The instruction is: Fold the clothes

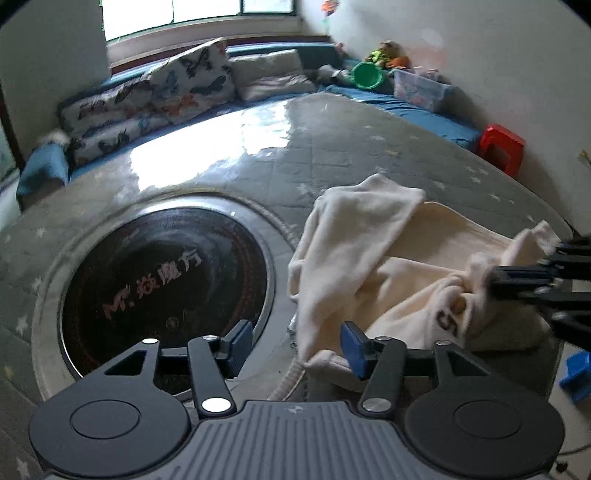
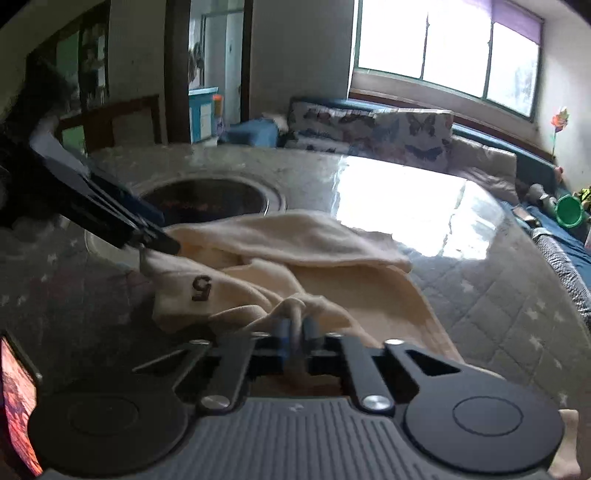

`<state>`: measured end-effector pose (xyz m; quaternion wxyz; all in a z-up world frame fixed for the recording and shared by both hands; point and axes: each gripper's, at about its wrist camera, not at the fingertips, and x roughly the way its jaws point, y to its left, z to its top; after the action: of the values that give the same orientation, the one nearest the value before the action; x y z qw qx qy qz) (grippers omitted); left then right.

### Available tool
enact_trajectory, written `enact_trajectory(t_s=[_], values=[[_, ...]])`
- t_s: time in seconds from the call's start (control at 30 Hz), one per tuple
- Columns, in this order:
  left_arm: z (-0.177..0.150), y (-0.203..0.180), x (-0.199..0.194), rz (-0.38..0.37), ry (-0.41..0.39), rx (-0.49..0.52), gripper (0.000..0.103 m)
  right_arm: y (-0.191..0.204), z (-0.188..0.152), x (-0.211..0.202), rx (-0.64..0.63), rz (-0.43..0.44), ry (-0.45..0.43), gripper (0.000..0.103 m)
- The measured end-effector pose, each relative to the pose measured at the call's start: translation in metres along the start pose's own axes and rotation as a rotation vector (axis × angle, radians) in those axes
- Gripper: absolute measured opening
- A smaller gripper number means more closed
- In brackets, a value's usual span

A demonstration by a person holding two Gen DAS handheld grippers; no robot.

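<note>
1. Room first: a window (image 1: 207, 14) runs along the far wall, throwing a big glare patch on the table. Under it sits a blue bench (image 1: 413, 107) with butterfly-print cushions (image 1: 159, 96) and a plain grey pillow (image 1: 273, 74). The right wrist view also shows a dark doorway on the far left side.
2. The table (image 1: 332, 147) is big and round, covered in a grey quilted cloth with little white stars. A round black cooktop (image 1: 166, 291) with a metal ring is sunk into its middle, with reddish lettering on the glass.
3. The cream garment (image 1: 373, 266) lies rumpled on the table just beside the cooktop, toward the near right edge. One flap is folded over on top, and a dark "5" print (image 2: 201, 288) shows on a bunched part.
4. Bench clutter: a clear storage box (image 1: 421, 88), a green bowl (image 1: 367, 75) and some toys in the far corner. A red stool (image 1: 502, 147) stands by the wall past the table's right edge.
5. The right gripper (image 2: 297, 332) is clamped on a pinch of the garment's bunched fabric near the table's near edge.
6. The left gripper (image 1: 297, 345) has its blue pads spread wide, nothing between them, sitting at the garment's near corner by the cooktop rim.
</note>
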<state>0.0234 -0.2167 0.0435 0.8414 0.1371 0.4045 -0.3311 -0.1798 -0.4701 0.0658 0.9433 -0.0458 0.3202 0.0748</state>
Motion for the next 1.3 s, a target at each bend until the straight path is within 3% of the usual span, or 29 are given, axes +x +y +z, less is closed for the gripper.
enact_trajectory(t_s=[0.03,0.13,0.3,0.6,0.8,0.93,1.03,1.13,1.23,1.27,1.3], values=[[0.001,0.003,0.004,-0.004,0.007,-0.018,0.028,-0.002,0.000,-0.007,0.013,-0.008,-0.015,0.005],[0.004,0.012,0.011,-0.008,0.019,-0.066,0.016,-0.010,0.000,-0.029,0.053,-0.042,-0.061,0.004],[0.005,0.022,0.010,-0.001,0.005,-0.086,0.016,-0.018,-0.007,-0.054,0.106,-0.044,-0.068,0.004],[-0.010,0.020,0.006,0.044,0.024,0.005,0.019,0.024,-0.051,-0.053,0.011,0.140,0.137,0.004],[-0.016,0.012,-0.019,0.055,-0.040,0.065,0.028,0.021,-0.036,-0.070,0.007,0.103,0.074,0.011],[-0.020,-0.004,-0.039,-0.015,-0.087,0.129,0.039,0.021,-0.021,-0.072,-0.002,0.097,0.013,0.028],[-0.029,-0.024,-0.044,-0.096,-0.085,0.200,0.041,0.032,-0.016,-0.058,-0.038,0.112,0.018,0.030],[-0.039,-0.044,-0.037,-0.132,-0.058,0.273,0.043,0.042,-0.018,-0.041,-0.070,0.093,0.051,0.031],[-0.046,-0.056,-0.020,-0.096,-0.020,0.322,0.042,0.045,-0.024,-0.029,-0.081,0.045,0.067,0.030],[-0.048,-0.058,-0.016,-0.082,-0.006,0.335,0.038,0.044,-0.026,-0.027,-0.079,0.042,0.075,0.029],[-0.050,-0.059,-0.013,-0.081,0.005,0.343,0.026,0.043,-0.028,-0.026,-0.074,0.046,0.087,0.028]])
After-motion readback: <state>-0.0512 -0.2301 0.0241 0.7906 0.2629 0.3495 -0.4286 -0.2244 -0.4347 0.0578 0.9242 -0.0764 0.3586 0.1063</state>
